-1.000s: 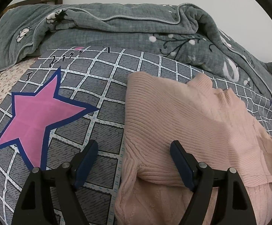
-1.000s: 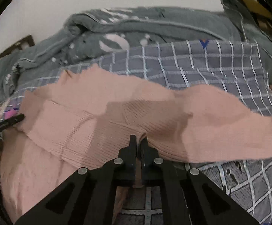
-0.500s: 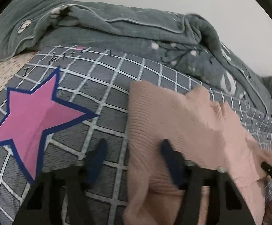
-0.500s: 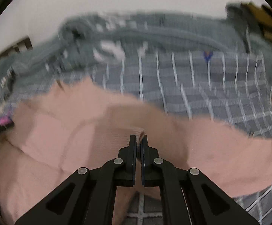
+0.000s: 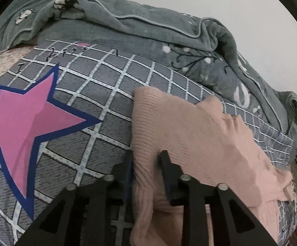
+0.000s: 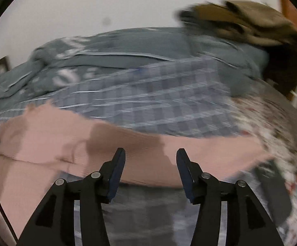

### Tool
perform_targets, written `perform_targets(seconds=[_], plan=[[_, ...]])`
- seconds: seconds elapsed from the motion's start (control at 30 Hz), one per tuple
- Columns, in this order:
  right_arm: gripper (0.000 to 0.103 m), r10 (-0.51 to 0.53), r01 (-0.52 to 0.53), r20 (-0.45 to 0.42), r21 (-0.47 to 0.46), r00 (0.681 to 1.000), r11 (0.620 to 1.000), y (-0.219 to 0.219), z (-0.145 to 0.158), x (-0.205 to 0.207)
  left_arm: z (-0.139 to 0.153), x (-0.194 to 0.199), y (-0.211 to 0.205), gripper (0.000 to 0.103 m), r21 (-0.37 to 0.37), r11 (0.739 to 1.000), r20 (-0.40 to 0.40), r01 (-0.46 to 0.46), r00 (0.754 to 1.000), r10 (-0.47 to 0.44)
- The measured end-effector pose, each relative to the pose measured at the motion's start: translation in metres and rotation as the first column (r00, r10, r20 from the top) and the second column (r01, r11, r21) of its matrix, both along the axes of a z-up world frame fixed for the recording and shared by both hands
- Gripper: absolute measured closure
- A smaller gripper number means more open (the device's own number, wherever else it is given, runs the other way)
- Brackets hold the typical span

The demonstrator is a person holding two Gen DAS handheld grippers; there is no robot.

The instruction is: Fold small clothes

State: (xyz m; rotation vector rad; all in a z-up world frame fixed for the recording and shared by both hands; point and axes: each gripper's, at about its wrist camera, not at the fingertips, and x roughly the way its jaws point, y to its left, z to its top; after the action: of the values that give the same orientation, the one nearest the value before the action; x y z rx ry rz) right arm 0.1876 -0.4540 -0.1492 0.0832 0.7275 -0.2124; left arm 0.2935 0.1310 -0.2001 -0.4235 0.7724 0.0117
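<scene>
Nearest to me, the left gripper has just been closing its jaws around the left edge of the pink sweater, and a thick bunch of the knit sits between the pads, which look to be squeezing it; I take it that edge is being gathered so the next fold can be carried over. The right gripper has just been opening: its jaws stand well spread with nothing between them, hanging above the sweater's near hem, probably because it has let the cloth go so the folded part can lie flat. Both claws tilt downward toward the bed, the right-hand view smeared by motion. The sweater lies across the grey checked cover, beside the pink star printed on it. Beyond that a grey-green blanket is heaped against the white wall.
</scene>
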Motion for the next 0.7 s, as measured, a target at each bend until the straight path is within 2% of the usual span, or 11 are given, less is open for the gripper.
perform_targets(seconds=[0.1,0.17,0.2,0.3,0.57,0.6,0.67,0.7], plan=[[0.052,-0.093,0.094,-0.01,0.073,0.996,0.993,-0.049,-0.008,-0.014,0.001,0.001,-0.007,0.062,0.027,0.999,0.003,0.021,1.0,-0.021],[0.052,-0.125,0.126,-0.014,0.121,0.992,0.985,-0.072,-0.015,-0.018,0.003,0.001,-0.015,0.052,0.068,0.997,0.001,0.04,0.999,-0.04],[0.052,-0.129,0.131,-0.025,0.141,0.991,0.981,-0.078,-0.02,-0.017,0.003,0.001,-0.018,0.051,0.086,0.995,-0.002,0.046,0.999,-0.046],[0.052,-0.156,0.161,-0.043,0.173,0.987,0.972,-0.092,-0.033,-0.01,0.004,0.003,-0.022,0.049,0.112,0.992,-0.01,0.05,0.999,-0.049],[0.053,-0.198,0.207,-0.063,0.189,0.978,0.96,-0.111,-0.045,0.018,0.003,0.002,-0.018,0.048,0.092,0.994,-0.006,0.052,0.999,-0.052],[0.057,-0.197,0.206,-0.063,0.188,0.978,0.96,-0.112,-0.044,0.02,0.003,0.002,-0.018,0.047,0.093,0.994,-0.005,0.053,0.999,-0.053],[0.07,-0.192,0.2,-0.059,0.174,0.98,0.964,-0.113,-0.042,0.025,0.004,0.002,-0.018,0.043,0.09,0.994,0.0,0.064,0.998,-0.064],[0.095,-0.186,0.193,-0.055,0.16,0.981,0.968,-0.112,-0.04,0.028,0.004,0.002,-0.018,0.043,0.089,0.994,0.001,0.065,0.998,-0.065]])
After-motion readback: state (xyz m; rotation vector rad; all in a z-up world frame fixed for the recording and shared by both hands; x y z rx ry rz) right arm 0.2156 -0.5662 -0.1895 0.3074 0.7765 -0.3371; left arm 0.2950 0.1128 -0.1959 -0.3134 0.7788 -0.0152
